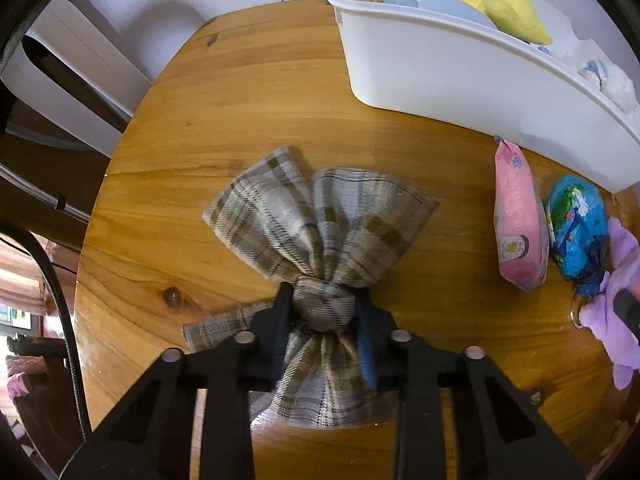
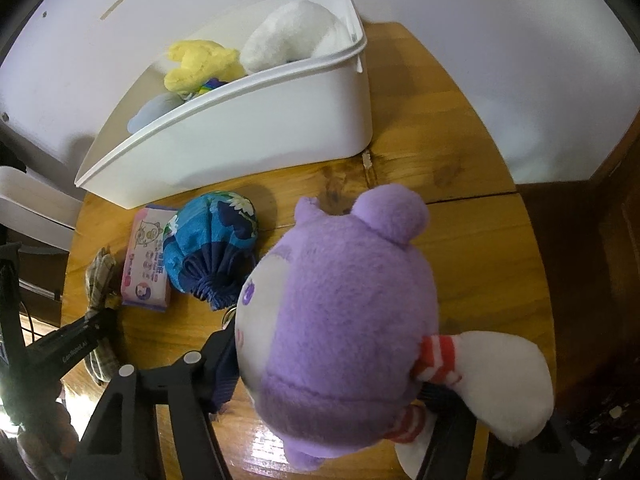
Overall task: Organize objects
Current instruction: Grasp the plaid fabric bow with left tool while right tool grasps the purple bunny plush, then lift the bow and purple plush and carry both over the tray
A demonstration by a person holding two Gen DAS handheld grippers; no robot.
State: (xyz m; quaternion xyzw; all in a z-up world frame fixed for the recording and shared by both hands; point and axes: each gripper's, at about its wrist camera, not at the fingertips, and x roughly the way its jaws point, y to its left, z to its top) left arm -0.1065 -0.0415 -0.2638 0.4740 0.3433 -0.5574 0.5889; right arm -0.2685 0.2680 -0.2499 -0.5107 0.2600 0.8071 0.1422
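My left gripper (image 1: 323, 308) is shut on the knot of a grey plaid bow (image 1: 320, 220) that lies on the wooden table (image 1: 224, 92). My right gripper (image 2: 324, 364) is shut on a purple plush toy (image 2: 344, 288), which fills the view and hides the right finger. A white bin (image 2: 248, 136) stands at the back of the table and holds a yellow plush (image 2: 200, 64), a white plush (image 2: 292, 36) and a pale blue item (image 2: 154, 114). The bin also shows in the left wrist view (image 1: 460, 76).
A pink wipes pack (image 2: 146, 256) and a blue floral drawstring pouch (image 2: 212, 244) lie in front of the bin, between the two grippers. They also show in the left wrist view, pack (image 1: 518, 216) and pouch (image 1: 576, 228). A white chair (image 1: 68, 68) stands left of the table.
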